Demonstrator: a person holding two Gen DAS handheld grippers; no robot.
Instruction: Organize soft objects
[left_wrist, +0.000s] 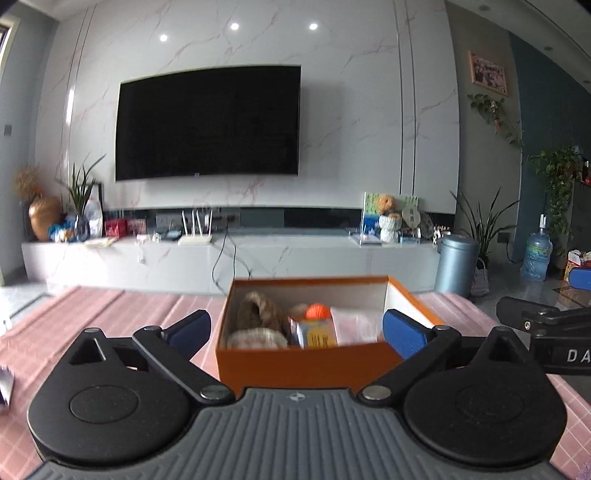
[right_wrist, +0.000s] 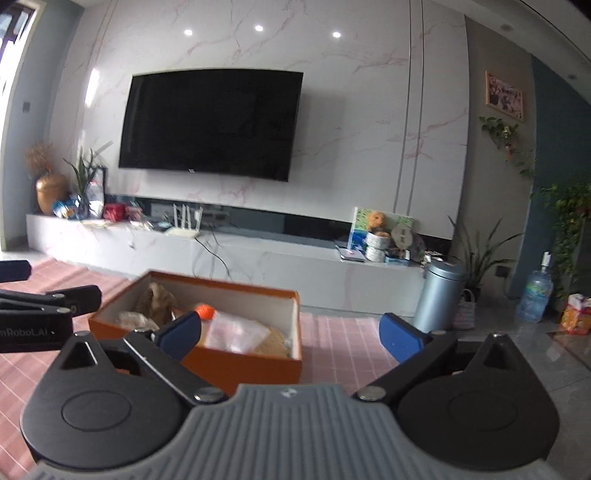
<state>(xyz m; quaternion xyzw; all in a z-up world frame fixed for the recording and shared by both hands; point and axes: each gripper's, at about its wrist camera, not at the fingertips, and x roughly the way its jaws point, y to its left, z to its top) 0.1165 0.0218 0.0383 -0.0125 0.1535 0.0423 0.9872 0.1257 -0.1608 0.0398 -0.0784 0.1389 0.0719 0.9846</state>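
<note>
Orange cardboard box (left_wrist: 295, 363), count 1, lid off, sits on the pink checked table (left_wrist: 92, 306). It's dead ahead at 12 o'clock from the left gripper (left_wrist: 295, 328), at 11 o'clock from the right gripper (right_wrist: 290, 334). Inside, as far as blur allows: 1 brown furry item (left_wrist: 258, 314) plus 1 pale furry item (left_wrist: 255, 338) on the left side, 1 orange ball (left_wrist: 317, 311) mid-back, 1 yellow packet (left_wrist: 317, 332) mid-front, 1 clear plastic bag (left_wrist: 354, 323) on the right. Both grippers: jaws spread wide, nothing between the blue pads (left_wrist: 402, 332). In the left view the box's front corners lie near the pads; contact unclear. Background: 1 TV (left_wrist: 207, 122), 1 grey bin (left_wrist: 456, 266), 1 water jug (left_wrist: 537, 253).
</note>
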